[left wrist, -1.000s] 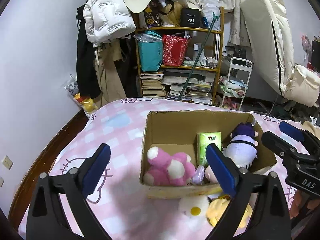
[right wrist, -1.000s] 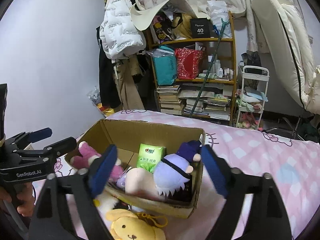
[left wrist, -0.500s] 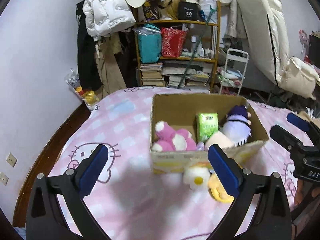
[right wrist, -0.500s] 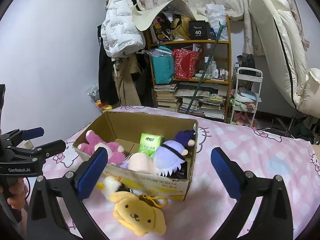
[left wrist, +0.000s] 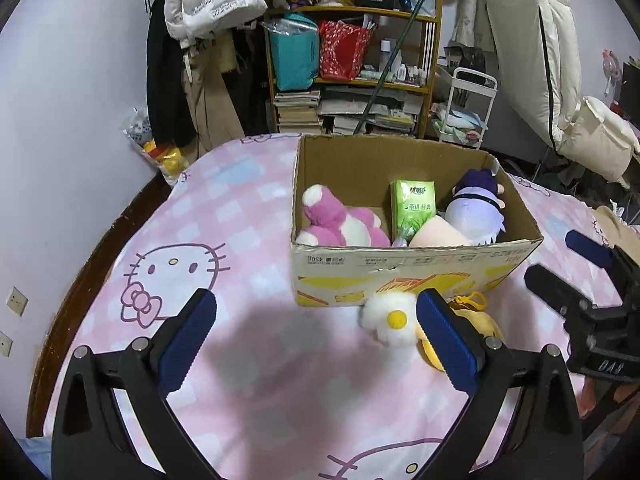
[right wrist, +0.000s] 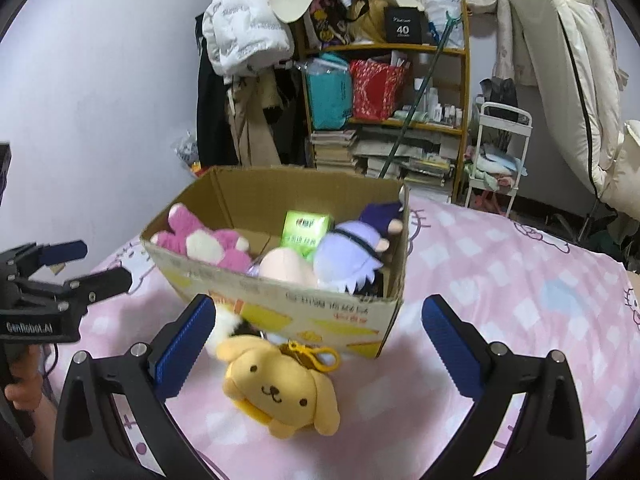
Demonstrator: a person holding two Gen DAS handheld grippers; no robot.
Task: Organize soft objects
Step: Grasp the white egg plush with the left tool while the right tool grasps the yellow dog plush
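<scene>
The yellow plush dog with a keyring clip [right wrist: 280, 390] lies on the pink bedsheet just ahead of the wide-open, empty right gripper [right wrist: 318, 344], nearer it than the equally open left gripper [left wrist: 316, 336], its long axis crossing the jaw gap slantwise.

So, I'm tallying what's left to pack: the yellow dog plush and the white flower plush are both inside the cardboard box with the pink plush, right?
Not quite. The yellow dog plush and white flower plush lie outside the cardboard box, on the bedspread against its front wall, as the right wrist view shows. The pink plush is inside.
</scene>
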